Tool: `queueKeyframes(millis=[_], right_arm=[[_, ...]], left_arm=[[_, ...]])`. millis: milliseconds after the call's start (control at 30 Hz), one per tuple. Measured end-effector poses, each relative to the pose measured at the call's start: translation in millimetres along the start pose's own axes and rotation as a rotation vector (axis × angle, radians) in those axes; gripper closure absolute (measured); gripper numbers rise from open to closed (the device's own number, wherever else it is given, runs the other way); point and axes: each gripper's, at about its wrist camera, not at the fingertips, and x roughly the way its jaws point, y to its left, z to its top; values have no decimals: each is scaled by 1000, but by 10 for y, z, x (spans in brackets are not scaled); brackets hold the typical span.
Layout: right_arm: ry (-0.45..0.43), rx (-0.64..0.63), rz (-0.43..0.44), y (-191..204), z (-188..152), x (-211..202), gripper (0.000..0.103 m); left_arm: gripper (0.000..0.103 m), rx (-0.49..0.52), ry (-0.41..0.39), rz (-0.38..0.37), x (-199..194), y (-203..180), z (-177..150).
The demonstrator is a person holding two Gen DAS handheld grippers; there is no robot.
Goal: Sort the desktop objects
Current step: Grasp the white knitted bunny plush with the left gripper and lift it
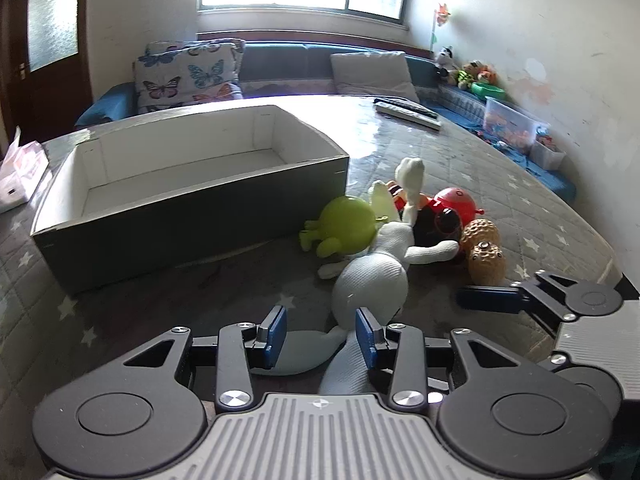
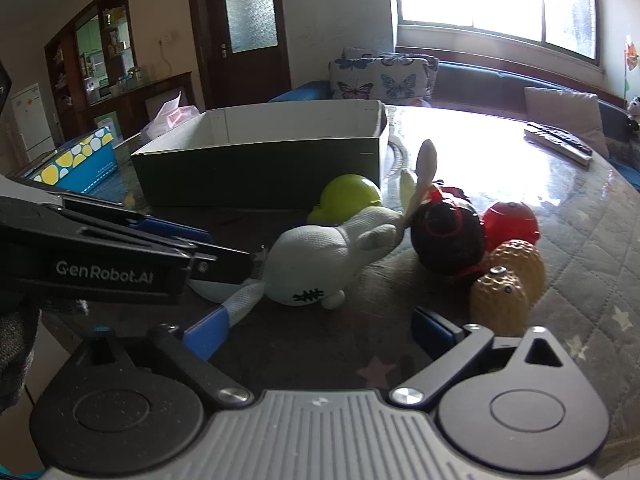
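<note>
Left gripper [image 1: 321,336]: jaws part-closed around the white plush toy [image 1: 372,276]'s legs; whether the blue pads press on them I cannot tell.
Right gripper [image 2: 320,330]: jaws wide apart, nothing between them, low over the table [image 2: 580,232].
White plush toy: lying mid-table, touching the green toy [image 1: 344,224] and black-red toy [image 2: 444,236].
Peanut toy [image 2: 508,284]: beside the right gripper's right finger.
Box [image 1: 176,184]: open, toward the table's far left edge.

White rabbit [image 1: 372,276], green toy [image 1: 346,226], star-patterned tablecloth [image 1: 540,216].
</note>
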Motion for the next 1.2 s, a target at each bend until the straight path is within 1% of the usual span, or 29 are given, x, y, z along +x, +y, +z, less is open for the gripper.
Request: queueKeyframes(millis=[33,100,200,467,733,833,1067,1200], right_arm=[[0,-3,2,4,5,6,6],[-2,-9,9,16,24,31,9],[-5,-7,23,13,55,64,10],[4,-14,56,-3,102,138,14],[13,-19,85,-21,143,219,17],[14,-19,95,-29,159,242,20],[22,-3,106,-78,181,303,26],[23,-2,112,-97,179,313,29]], left_arm=[[62,6,3,-6,11,-9,8],[62,17,10,-20,36,-27,25],[62,33,24,-38,80,-45,71],[62,41,61,-95,210,-42,192],[61,26,108,-146,302,-12,298],[61,33,114,-155,322,-5,341],[61,16,152,-211,428,27,412],[60,7,172,-219,497,43,439]])
